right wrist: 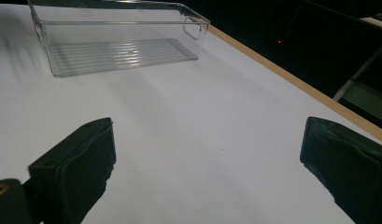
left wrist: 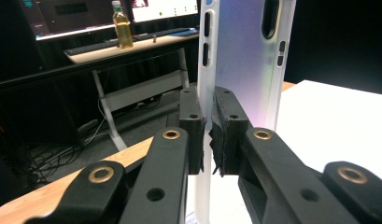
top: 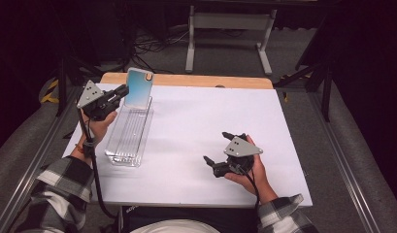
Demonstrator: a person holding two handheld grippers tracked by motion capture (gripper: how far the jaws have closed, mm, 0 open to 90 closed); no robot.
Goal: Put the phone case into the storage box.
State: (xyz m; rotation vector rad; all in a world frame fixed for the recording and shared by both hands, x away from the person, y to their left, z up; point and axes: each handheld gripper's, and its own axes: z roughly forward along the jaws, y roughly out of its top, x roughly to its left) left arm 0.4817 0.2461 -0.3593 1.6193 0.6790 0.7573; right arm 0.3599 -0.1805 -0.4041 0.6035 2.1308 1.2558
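Holding phone case (top: 138,87) upright over far end of clear bin (top: 130,131), at table's left; L gripper (top: 119,91) pinching case's side edge, pads (left wrist: 193,122) pressed together on thin rim beside button cut-outs. Gripping by edge w/ case vertical, probably so it can drop narrow-side-down between bin walls w/o catching. Resting R gripper (top: 220,148) low over white mat (top: 196,126), near front right, well apart from bin; jaws spread wide, gripping nothing, facing bin (right wrist: 118,39), likely waiting clear of L arm's path. Lowering into bin not yet done.
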